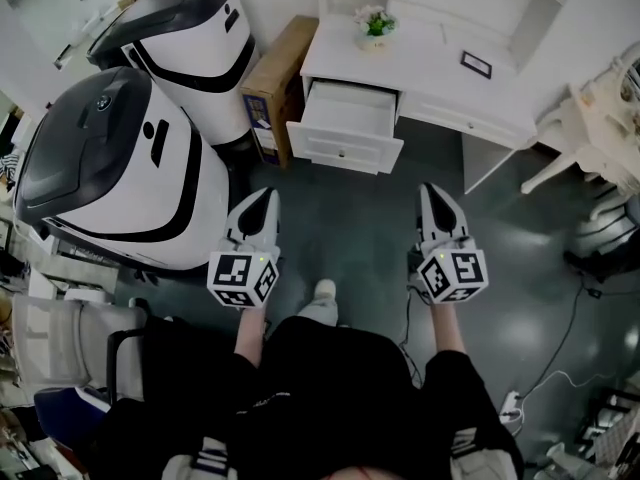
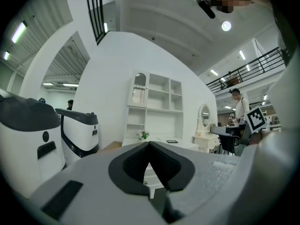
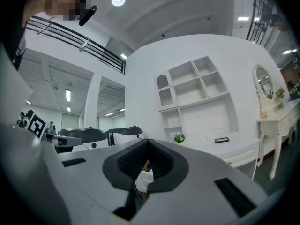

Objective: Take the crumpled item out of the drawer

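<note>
A white desk (image 1: 430, 68) stands ahead against the wall, with its left drawer (image 1: 345, 118) pulled open. The drawer's inside looks plain white from the head view, and I can make out no crumpled item in it. My left gripper (image 1: 262, 196) and right gripper (image 1: 430, 190) are held side by side over the dark floor, short of the desk, both pointing at it. In the left gripper view the left gripper (image 2: 149, 144) has its tips together with nothing between them. The right gripper (image 3: 146, 142) is likewise shut and empty in its own view.
Two big white-and-black machines (image 1: 120, 168) (image 1: 195, 38) stand at the left, with a cardboard box (image 1: 275, 83) between them and the desk. A flower pot (image 1: 375, 23) and a small dark frame (image 1: 476, 64) sit on the desk. A white chair (image 1: 590, 138) and floor cables (image 1: 560, 348) are at the right.
</note>
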Action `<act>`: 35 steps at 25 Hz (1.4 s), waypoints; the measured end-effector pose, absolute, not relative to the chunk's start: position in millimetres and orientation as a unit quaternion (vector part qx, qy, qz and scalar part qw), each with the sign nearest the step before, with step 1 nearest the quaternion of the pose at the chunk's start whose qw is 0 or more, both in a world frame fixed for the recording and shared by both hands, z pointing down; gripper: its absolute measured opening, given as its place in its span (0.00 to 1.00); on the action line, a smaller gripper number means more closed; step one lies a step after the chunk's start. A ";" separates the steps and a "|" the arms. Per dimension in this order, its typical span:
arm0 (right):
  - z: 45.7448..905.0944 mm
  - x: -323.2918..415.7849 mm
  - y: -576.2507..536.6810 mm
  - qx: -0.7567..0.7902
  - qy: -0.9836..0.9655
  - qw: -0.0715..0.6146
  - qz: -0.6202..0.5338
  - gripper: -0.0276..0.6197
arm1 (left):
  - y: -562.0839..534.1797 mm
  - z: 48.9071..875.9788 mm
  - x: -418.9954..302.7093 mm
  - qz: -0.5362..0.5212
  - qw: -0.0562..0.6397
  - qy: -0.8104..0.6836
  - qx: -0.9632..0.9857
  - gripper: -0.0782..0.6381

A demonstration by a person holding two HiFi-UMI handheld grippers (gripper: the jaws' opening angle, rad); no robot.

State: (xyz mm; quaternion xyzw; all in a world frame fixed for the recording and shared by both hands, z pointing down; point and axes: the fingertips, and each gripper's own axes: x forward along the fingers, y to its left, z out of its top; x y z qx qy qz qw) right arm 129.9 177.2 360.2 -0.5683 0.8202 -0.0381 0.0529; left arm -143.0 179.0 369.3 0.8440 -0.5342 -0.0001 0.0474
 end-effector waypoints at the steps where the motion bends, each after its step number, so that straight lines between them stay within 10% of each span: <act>1: 362.3 128.7 166.7 -0.569 0.820 0.053 -0.039 0.03 | 167.5 369.3 -144.5 0.000 0.047 -0.533 0.845 0.11; 35: 408.2 138.1 -70.3 -0.562 0.822 0.014 -0.094 0.03 | -69.3 435.0 -109.4 0.035 0.122 -0.492 0.861 0.10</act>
